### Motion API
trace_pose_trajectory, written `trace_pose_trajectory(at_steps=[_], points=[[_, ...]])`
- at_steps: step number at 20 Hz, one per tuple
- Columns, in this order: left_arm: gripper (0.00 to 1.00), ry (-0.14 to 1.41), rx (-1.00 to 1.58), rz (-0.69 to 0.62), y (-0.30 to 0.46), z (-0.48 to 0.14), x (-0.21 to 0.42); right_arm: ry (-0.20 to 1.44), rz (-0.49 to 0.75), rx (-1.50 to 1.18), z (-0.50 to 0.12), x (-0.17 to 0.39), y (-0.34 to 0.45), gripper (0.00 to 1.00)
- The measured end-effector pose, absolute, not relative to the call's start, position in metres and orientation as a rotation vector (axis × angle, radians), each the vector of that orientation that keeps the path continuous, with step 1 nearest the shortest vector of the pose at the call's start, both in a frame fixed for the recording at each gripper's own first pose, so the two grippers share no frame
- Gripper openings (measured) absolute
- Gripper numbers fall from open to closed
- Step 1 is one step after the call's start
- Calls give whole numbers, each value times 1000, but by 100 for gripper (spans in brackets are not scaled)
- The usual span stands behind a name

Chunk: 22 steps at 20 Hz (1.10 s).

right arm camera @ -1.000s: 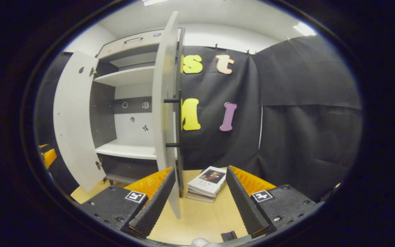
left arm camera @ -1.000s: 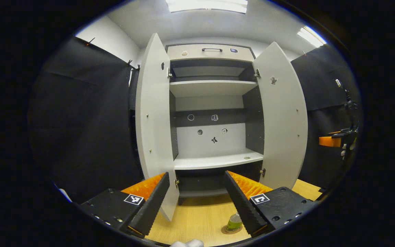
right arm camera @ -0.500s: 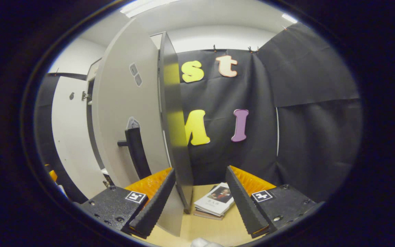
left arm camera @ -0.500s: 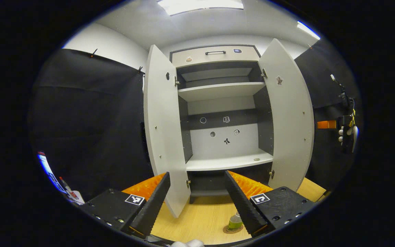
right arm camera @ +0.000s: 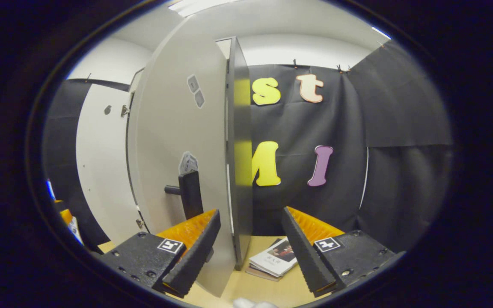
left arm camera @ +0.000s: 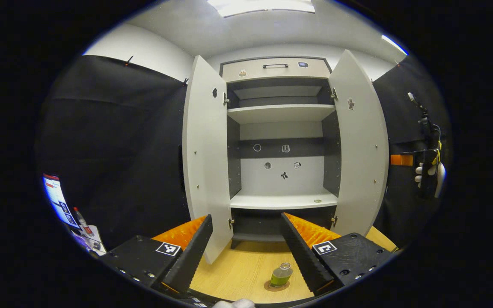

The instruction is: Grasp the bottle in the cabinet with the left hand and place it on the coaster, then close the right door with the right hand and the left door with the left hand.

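The cabinet (left arm camera: 283,128) stands on the wooden table (left arm camera: 246,269) with both doors swung out. In the left gripper view its grey shelves face the camera, small stickers dot the back panel, and a drawer with a dark handle runs across the top. The left door (left arm camera: 206,154) hangs open on the left of that view, the right door (left arm camera: 360,141) on the right.

In the right gripper view the right door (right arm camera: 186,158) is seen close up from its outer side, edge toward the camera, with its black handle (right arm camera: 188,194) just above the left finger. The left door (right arm camera: 101,162) shows pale behind it.

The left gripper (left arm camera: 246,252) hangs in front of the cabinet, its jaws wide apart and holding nothing. The right gripper (right arm camera: 250,248) is also spread wide and empty, and the door's edge sits in the gap between its fingers; I cannot tell whether either finger touches it. In the left gripper view that gripper (left arm camera: 402,160) shows far off to the right, beyond the right door, with a gloved hand (left arm camera: 426,175) on it.

Books (right arm camera: 272,261) lie stacked on the table past the door.

The bottle (left arm camera: 280,274), green with a clear cap, stands upright on the round coaster (left arm camera: 274,286), on the table in front of the cabinet, just beside the left gripper's right finger.
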<state>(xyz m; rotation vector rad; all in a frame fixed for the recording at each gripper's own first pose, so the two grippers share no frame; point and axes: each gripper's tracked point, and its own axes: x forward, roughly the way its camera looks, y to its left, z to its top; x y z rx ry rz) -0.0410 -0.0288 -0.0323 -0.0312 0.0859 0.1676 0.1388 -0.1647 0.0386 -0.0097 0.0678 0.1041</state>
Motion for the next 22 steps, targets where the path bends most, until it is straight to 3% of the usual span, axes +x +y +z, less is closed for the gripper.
trace_pose_trajectory(at_steps=[11,16,22], points=[[96,65,0,86,34,-36,-21,64,78,-9,34,142,-64,96],[96,57,-8,56,54,-40,-23,105,220,23,22,141,2,94],[96,42,-16,24,69,-41,-25,125,227,27,13,114,21,97]])
